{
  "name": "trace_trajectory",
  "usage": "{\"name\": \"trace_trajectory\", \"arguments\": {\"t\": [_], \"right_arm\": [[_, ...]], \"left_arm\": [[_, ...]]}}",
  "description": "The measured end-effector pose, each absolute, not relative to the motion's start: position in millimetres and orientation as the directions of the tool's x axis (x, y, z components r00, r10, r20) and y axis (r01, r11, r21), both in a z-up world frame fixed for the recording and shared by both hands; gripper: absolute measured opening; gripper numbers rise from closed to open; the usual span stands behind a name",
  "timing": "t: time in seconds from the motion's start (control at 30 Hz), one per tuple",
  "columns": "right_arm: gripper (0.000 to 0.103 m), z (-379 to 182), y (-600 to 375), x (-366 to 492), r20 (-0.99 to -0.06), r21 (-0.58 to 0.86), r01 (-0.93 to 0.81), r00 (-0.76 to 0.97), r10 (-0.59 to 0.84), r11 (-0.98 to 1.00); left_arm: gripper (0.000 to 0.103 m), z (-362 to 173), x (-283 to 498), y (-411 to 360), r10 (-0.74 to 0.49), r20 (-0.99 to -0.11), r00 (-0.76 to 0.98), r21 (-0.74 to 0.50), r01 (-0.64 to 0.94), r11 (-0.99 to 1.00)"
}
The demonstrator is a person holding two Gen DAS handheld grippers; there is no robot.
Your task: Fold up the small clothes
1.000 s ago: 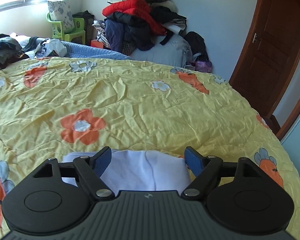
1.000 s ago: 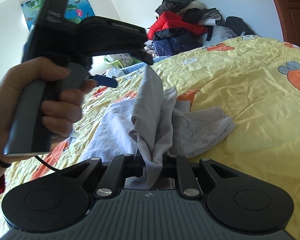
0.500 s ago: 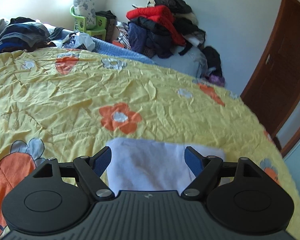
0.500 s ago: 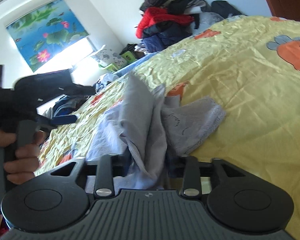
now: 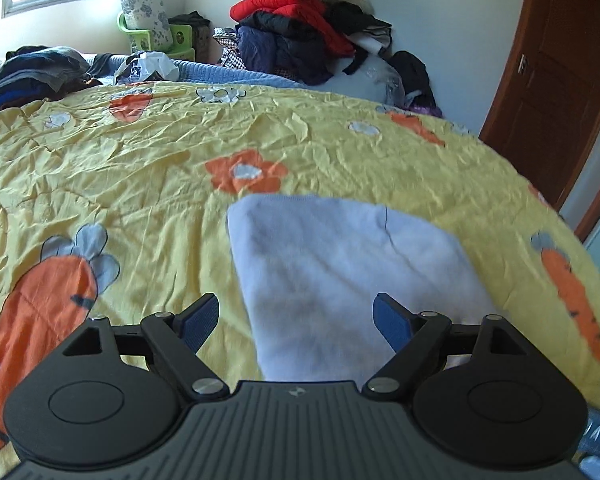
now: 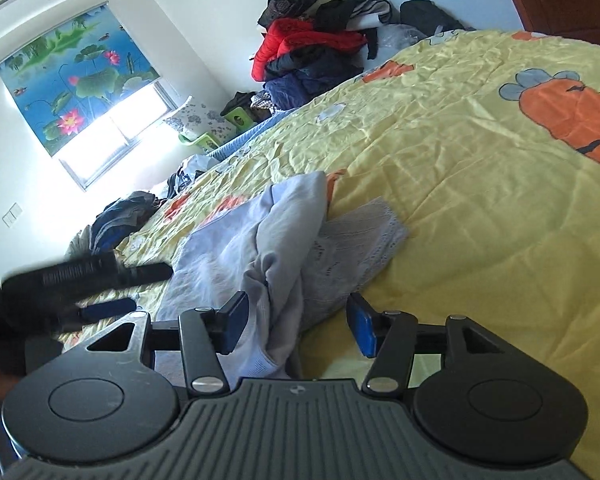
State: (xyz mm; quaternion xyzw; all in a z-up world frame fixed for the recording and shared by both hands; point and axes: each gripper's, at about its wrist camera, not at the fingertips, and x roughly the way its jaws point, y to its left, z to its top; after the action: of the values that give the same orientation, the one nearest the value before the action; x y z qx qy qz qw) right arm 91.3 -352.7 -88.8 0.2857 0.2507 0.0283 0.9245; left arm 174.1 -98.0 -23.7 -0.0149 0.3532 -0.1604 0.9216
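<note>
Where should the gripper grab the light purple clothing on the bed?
Probably the raised, bunched ridge of the light purple garment, from the near edge. It stands up off the yellow bedsheet, so the right gripper, open astride it, could close there; the flat parts give less to pinch.

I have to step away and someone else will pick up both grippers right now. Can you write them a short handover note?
Left gripper: open, over the flat part of the pale lavender garment, not gripping it.
Right gripper: its jaws have just been opening; the bunched fold lies loose between them, pads clear.
Things: garment on the yellow bedspread, lace-edged part sticking out to the side.
Done: one fold laid over and let go.
Left: flatten the bunch, tuck in the lace part, finish folding.
</note>
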Motion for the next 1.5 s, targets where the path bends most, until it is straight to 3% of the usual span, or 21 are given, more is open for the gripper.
{"name": "trace_trajectory", "arguments": {"t": [0.17, 0.3, 0.43, 0.83, 1.03, 1.3, 1.43, 1.5], "right_arm": [[0.057, -88, -346, 94, -0.496, 0.472, 0.089, 0.849, 0.181, 0.877], [0.058, -83, -334, 92, -0.521, 0.364, 0.085, 0.844, 0.127, 0.928], [0.071, -86, -343, 93, -0.511, 0.457, 0.051, 0.832, 0.216, 0.888], [0.074, -88, -345, 98, -0.500, 0.493, 0.000, 0.819, 0.283, 0.870], [0.077, -89, -351, 116, -0.483, 0.557, -0.084, 0.777, 0.404, 0.826], [0.077, -96, -362, 161, -0.408, 0.694, -0.123, 0.745, 0.529, 0.709], [0.075, -95, -354, 172, -0.412, 0.685, -0.121, 0.748, 0.520, 0.718], [0.067, -96, -350, 175, -0.422, 0.678, -0.109, 0.752, 0.507, 0.727]], "left_arm": [[0.085, -46, 155, -109, -0.275, -0.672, 0.687, -0.045, 0.333, 0.942], [0.087, -55, 150, -104, -0.292, -0.667, 0.685, -0.074, 0.329, 0.941], [0.089, -56, 155, -97, -0.314, -0.682, 0.660, -0.129, 0.314, 0.941], [0.095, -60, 156, -91, -0.331, -0.683, 0.651, -0.165, 0.305, 0.938], [0.101, -62, 169, -76, -0.445, -0.655, 0.611, -0.296, 0.334, 0.895], [0.100, -70, 208, -48, -0.649, -0.540, 0.536, -0.611, 0.280, 0.740], [0.099, -76, 224, -43, -0.702, -0.484, 0.522, -0.707, 0.239, 0.666], [0.090, -79, 229, -44, -0.709, -0.480, 0.517, -0.722, 0.225, 0.654]]}}
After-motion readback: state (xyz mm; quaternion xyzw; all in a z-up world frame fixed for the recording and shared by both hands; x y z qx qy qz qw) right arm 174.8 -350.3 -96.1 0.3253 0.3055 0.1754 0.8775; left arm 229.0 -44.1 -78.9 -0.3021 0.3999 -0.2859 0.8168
